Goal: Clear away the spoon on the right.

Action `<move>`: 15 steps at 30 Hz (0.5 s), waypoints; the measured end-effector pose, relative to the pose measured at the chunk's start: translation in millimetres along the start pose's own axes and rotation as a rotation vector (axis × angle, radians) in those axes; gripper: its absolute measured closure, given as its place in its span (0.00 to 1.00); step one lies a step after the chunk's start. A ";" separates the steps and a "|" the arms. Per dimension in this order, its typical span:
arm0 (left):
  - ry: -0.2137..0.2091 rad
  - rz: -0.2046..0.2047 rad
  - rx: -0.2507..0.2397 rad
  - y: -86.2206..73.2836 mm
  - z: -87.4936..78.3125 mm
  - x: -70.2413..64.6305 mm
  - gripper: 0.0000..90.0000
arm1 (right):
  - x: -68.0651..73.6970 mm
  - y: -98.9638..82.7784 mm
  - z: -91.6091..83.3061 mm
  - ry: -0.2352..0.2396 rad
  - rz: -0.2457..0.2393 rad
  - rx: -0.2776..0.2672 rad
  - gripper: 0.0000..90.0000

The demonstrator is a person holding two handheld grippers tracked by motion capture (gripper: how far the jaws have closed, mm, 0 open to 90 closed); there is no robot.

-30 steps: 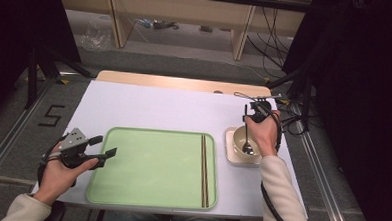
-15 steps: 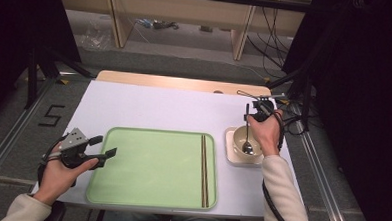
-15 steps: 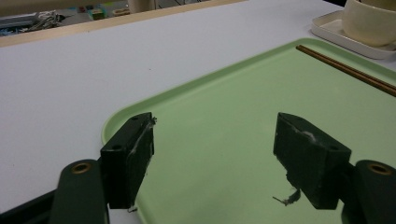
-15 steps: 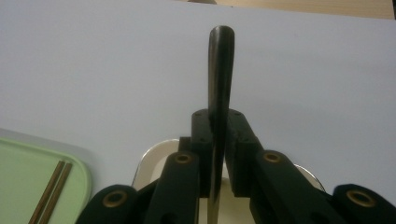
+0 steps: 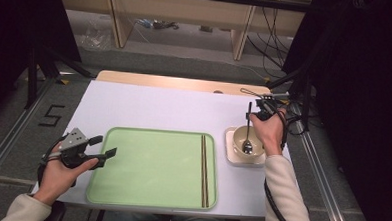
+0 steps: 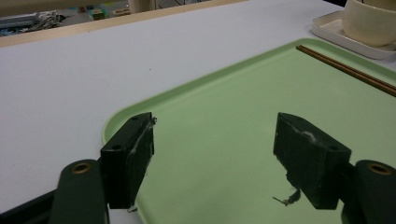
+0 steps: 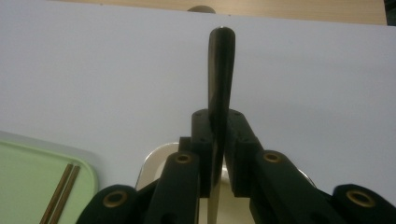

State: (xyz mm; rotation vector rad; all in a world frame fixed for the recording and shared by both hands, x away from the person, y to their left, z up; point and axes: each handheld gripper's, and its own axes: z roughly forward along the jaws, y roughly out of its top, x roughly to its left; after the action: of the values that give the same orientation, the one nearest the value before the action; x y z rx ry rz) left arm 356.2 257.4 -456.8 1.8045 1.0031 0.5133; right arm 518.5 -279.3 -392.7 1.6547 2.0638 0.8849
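Nothing moved — R tool (image 7: 215, 140) clamped on spoon (image 7: 219, 70) handle; L tool (image 6: 215, 154) wide open.

A plain pale green tray (image 5: 151, 173) is seen on a white table (image 5: 154, 108) edged in light wood. Brown chopsticks (image 5: 204, 171) are laid on the green. A cream bowl (image 5: 239, 138) on a cream square plate (image 5: 230, 154) is matched by a dark metallic spoon (image 5: 248, 135). Both grippers' jaws are black.

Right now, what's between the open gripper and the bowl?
In the high view, the green tray with chopsticks lies between the left gripper and the bowl.
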 end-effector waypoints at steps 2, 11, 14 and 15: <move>0.000 0.000 0.000 0.0 0.0 0.0 0.32 | 0.0 0.4 -1.7 -0.008 -0.003 0.001 0.93; 0.001 -0.001 0.000 0.0 0.1 0.0 0.32 | 0.7 2.4 -9.8 -0.011 0.027 -0.023 0.93; 0.001 -0.001 0.000 0.0 0.1 -0.1 0.32 | -0.6 4.2 -11.6 0.010 0.019 -0.028 0.93; 0.001 -0.001 0.000 0.0 0.1 0.0 0.32 | 1.0 4.1 -12.1 0.001 0.031 -0.034 0.93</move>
State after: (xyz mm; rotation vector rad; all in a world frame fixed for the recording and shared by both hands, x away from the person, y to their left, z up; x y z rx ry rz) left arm 356.3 257.3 -456.9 1.8039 1.0043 0.5137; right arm 513.7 -280.9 -380.9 1.6729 2.0176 0.9254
